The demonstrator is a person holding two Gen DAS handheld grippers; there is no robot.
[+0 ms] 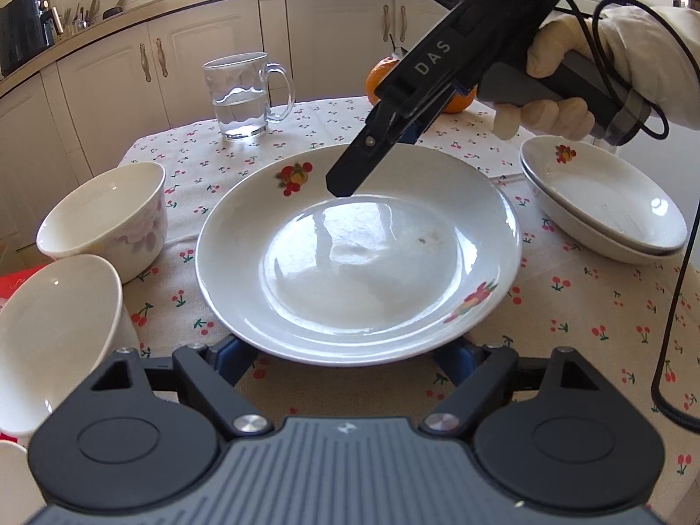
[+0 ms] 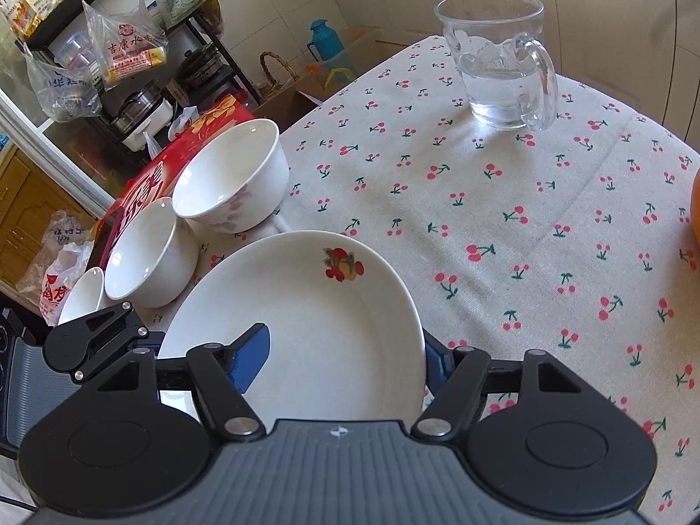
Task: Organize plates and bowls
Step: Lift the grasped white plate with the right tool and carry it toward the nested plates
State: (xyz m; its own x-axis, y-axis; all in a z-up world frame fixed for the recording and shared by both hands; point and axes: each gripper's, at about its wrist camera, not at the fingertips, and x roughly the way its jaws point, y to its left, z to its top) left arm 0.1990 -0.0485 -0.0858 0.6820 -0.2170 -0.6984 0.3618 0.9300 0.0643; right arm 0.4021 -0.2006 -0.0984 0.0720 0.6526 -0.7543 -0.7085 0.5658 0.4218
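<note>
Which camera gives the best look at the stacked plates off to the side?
The left wrist view: the stacked plates sit whole at its right edge on the cherry tablecloth, two rims visible, with a fruit print on the upper one. The right wrist view does not show them at all; it looks over the large plate toward the bowls.

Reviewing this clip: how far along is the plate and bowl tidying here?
Done: two plates sit stacked at the right. In hand: the right gripper straddles the far rim of the big plate; whether it is clamped is unclear. Remaining: that plate is unstacked, and the bowls stand separately.
</note>
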